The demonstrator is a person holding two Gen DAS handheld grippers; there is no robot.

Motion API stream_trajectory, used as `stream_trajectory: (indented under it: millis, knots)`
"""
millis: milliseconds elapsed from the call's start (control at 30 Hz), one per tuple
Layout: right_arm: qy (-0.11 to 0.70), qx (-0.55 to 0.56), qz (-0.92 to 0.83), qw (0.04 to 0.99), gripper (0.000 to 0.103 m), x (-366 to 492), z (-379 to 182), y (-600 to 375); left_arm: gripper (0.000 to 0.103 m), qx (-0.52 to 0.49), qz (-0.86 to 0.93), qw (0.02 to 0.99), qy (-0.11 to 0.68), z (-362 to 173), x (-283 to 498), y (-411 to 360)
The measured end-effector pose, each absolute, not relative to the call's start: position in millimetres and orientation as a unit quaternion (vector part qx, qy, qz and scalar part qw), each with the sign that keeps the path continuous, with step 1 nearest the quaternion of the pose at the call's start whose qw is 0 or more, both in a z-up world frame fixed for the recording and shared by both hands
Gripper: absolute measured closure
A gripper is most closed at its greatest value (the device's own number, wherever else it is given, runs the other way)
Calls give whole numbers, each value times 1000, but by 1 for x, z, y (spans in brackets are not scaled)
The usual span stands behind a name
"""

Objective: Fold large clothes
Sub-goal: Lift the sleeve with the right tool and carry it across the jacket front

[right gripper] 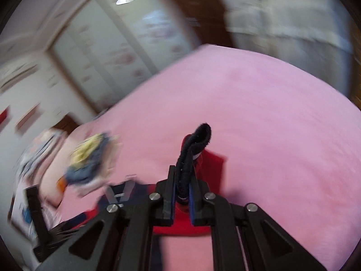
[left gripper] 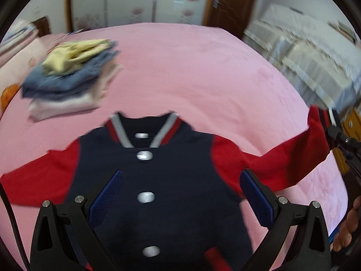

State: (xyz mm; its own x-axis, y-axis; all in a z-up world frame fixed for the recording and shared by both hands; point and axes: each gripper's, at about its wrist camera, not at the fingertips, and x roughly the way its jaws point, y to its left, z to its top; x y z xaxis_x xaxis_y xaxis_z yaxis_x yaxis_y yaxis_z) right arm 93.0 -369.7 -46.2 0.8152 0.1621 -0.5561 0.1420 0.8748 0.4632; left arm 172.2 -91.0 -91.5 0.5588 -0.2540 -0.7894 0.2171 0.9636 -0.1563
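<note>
The navy-bodied, red-sleeved varsity jacket with silver snap buttons [left gripper: 162, 180] lay front-up on the pink-sheeted bed [left gripper: 203, 67], its collar pointing away from the left hand-held gripper [left gripper: 180, 194] and its long axis running straight ahead of that tool. The left hand-held gripper hung directly above the jacket's chest with its blue pads spread wide, nothing between them. The right hand-held gripper [right gripper: 182, 194] was closed on the dark ribbed cuff [right gripper: 194, 153] of the jacket's sleeve, the cuff standing up just beyond its fingertips. That sleeve [left gripper: 293, 158] stretched out to the right of the left tool, lifted off the sheet. A stack of folded garments, yellow over blue over pale cloth [left gripper: 67, 79], sat ahead and to the left. The held sleeve probably had to travel inward, across the chest; the right hand was the nearer.
</note>
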Motion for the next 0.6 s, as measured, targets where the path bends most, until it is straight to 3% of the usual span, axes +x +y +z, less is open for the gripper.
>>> stream_trajectory:
  millis: [200, 400, 500, 600]
  knots:
    - [324, 172, 136, 920, 94, 132, -27, -244, 1, -77, -98, 884, 450, -93, 166, -8]
    - [445, 120, 155, 874, 87, 167, -99, -164, 1, -102, -112, 861, 485, -128, 171, 31]
    - [484, 152, 152, 849, 85, 164, -125, -168, 1, -120, -137, 849, 496, -142, 172, 34]
    - [481, 174, 141, 848, 71, 144, -125, -195, 9, -156, -171, 831, 505, -153, 175, 38]
